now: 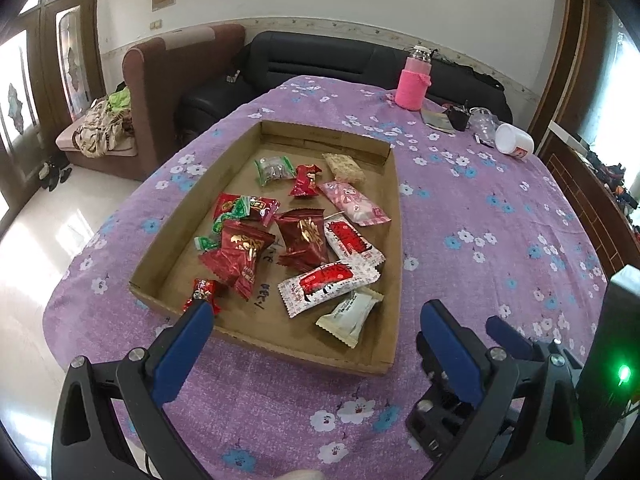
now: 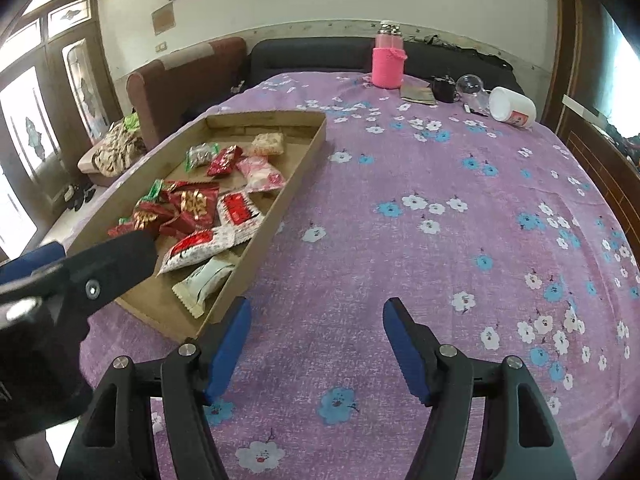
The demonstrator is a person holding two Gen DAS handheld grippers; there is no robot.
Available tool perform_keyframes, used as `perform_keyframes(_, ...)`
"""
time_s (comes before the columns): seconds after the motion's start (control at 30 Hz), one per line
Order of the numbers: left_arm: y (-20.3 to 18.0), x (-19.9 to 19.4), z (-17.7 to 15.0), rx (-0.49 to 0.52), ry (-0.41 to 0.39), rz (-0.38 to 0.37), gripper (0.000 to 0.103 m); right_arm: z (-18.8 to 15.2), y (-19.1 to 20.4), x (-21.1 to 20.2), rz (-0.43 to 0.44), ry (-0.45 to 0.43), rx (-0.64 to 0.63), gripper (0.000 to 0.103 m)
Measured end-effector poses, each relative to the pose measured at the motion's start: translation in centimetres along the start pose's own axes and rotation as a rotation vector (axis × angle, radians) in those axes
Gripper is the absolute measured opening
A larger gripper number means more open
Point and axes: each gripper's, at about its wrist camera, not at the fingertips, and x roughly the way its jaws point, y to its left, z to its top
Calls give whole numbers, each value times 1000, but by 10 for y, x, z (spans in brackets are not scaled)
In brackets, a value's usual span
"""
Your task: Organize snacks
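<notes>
Cardboard tray [image 1: 390,216] on a surface covered by a purple flowered cloth [image 1: 500,248], with the wrapped snacks lying loose inside it. The tray's long axis runs away from both cameras, its near short wall toward the tools.

Left tool [image 1: 316,316]: fingers spread wide, holding nothing, poised just short of the tray's near wall and aimed along the tray's length. Its left fingertip [image 1: 200,312] overlaps in view a small red candy [image 1: 202,290] at the tray's near-left corner; whether they touch cannot be told. A cream packet [image 1: 352,316] and a red-and-white packet [image 1: 328,282] lie nearest the gap between the fingers.

Right tool [image 2: 316,312]: fingers likewise apart and empty, hovering over bare cloth off the tray's near-right corner, with the tray lying to its left. The left tool's black body [image 2: 72,276] crosses the left edge of this view.

Judgement: the left tool is the nearer to the snacks and squarely lined up with them; a short forward and downward reach would likely meet the near packets. The right tool would first need to swing left over the tray wall.
</notes>
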Motion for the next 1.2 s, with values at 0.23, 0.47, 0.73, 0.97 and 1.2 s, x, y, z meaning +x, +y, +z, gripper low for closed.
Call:
perform_keyframes(0.23, 1, 4, 0, 4, 13, -9, 103, 1, 3, -2, -8, -6, -4, 73)
perform_keyframes(0.47, 4, 8, 0, -7, 19, 8, 103, 2, 3, -1, -10, -6, -7, 73)
perform_keyframes(0.73, 10, 12, 1, -6, 26, 24, 103, 6, -3, -1, -28, -8, 16, 74)
perform_keyframes(0.97, 12, 14, 1, -4, 30, 20, 103, 5, 1, -2, -33, -10, -2, 74)
perform_keyframes(1.2, 13, 14, 1, -8, 31, 18, 103, 4, 5, -2, -35, -7, -12, 74)
